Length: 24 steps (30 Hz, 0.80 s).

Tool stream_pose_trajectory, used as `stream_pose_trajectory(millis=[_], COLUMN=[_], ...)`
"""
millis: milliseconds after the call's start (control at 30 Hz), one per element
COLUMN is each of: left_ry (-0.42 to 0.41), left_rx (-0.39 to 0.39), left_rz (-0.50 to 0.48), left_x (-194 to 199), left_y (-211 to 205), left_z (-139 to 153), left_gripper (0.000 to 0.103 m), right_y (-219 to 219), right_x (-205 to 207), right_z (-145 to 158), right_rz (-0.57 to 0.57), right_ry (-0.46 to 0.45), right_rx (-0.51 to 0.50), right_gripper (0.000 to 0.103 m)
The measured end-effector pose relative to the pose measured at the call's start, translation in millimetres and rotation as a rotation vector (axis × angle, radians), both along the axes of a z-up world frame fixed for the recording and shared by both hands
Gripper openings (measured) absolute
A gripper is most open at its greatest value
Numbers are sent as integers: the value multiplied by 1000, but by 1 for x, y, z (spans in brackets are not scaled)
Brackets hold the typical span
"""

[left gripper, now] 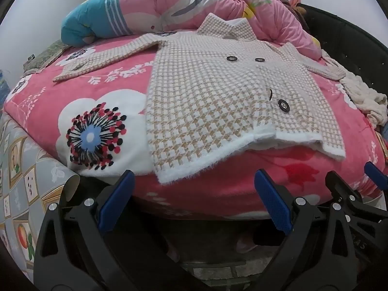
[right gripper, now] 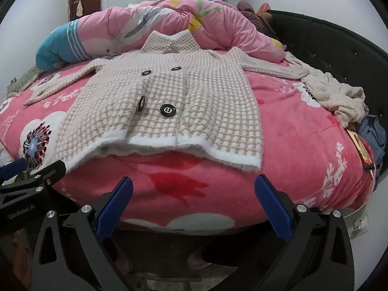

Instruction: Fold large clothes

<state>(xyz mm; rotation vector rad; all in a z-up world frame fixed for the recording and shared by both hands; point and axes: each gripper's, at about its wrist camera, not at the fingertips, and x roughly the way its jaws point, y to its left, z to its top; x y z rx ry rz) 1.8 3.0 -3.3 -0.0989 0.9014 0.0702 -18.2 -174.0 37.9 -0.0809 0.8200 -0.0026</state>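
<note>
Wide-spread empty fingers (left gripper: pixel 271 203) before houndstooth coat (left gripper: pixel 218 101), collar (left gripper: pixel 226 28) far, hem near.

Your coat (left gripper: pixel 208 92) lies flat on the blanket (left gripper: pixel 48 101), hem toward you, collar against the rolled quilt (left gripper: pixel 169 7) behind it. Its sleeves spread left and right. A crumpled cloth (right gripper: pixel 337 94) sits to its right, just beside the right sleeve's end.
</note>
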Motion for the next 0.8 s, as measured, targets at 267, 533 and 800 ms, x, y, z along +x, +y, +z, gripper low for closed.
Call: stream_pose_trajectory(millis=[267, 533, 800], left_ry=[-13, -21, -25], left_rx=[15, 21, 23], left_rz=[11, 24, 31], left_x=[-4, -7, -9], left_y=[-4, -5, -3], left_z=[4, 8, 9], left_gripper=[95, 95, 95], right_y=[1, 4, 5], right_x=[-2, -3, -4], right_z=[1, 1, 2], right_rz=[3, 6, 7], right_ry=[-3, -3, -2], right_rx=[1, 3, 5], right_gripper=[98, 98, 98])
